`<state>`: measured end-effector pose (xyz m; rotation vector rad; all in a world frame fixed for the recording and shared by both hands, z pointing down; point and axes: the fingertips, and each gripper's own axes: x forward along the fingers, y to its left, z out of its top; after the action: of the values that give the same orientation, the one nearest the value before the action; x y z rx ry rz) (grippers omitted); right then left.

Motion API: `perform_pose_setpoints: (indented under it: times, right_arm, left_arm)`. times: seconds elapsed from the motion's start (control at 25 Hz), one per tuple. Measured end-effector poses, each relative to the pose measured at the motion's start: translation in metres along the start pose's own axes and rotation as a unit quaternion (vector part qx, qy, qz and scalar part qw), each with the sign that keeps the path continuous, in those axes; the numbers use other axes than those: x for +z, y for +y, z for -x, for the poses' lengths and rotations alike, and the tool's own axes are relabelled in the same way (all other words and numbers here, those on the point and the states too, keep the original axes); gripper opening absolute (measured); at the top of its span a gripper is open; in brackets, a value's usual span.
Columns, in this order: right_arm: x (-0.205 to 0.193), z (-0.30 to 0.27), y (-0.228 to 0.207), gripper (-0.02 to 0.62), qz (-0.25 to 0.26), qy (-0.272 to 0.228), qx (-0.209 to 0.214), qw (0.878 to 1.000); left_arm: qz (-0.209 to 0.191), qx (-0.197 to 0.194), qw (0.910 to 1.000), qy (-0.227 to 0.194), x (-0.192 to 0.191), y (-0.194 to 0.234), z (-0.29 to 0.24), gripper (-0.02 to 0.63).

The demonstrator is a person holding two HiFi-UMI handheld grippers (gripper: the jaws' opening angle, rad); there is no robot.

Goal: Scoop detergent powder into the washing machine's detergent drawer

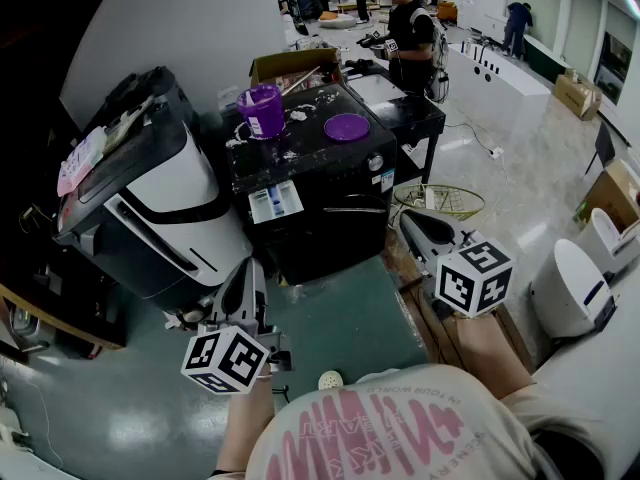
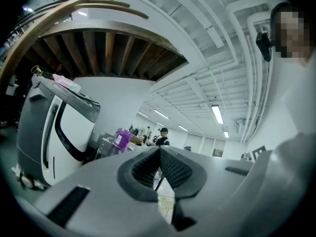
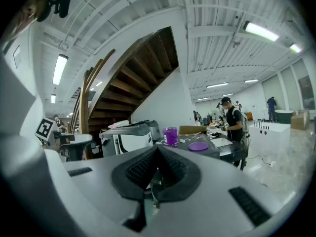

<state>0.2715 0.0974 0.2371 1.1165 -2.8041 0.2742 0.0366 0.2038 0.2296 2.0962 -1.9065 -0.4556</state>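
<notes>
A black washing machine stands ahead of me, its top dusted with white powder. On that top sit an open purple tub and, to its right, a flat purple lid. My left gripper hangs low in front of the machine's left corner, shut and empty. My right gripper is to the right of the machine, also shut with nothing in it. In the left gripper view the pads meet at the tip, and the tub shows far off. The right gripper view shows the tub and lid beyond closed pads.
A white and black appliance leans at the machine's left. Behind it are a cardboard box and a black table, where a person in black stands. A wire basket and a white round unit lie to the right. A green mat lies underfoot.
</notes>
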Motion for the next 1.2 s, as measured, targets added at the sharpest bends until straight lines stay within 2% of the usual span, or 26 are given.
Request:
perform_pose_setpoints:
  times: [0.4,0.92,1.2]
  right_arm:
    - [0.001,-0.053,0.002,0.000,-0.002,0.004,-0.012,1.000]
    - [0.027,-0.133,0.015,0.000,0.001,-0.012,-0.025,1.000]
    - [0.024,-0.158,0.023,0.000,-0.025,-0.024,-0.033,0.999]
  left_arm:
    - [-0.001,-0.010,0.9999,0.008,0.010,0.044,-0.035,0.003]
    - [-0.008,-0.036,0.9993,-0.006,0.055,0.104,-0.083,0.003]
    - [0.001,-0.052,0.9986,0.013,0.050,0.128,-0.093,0.003]
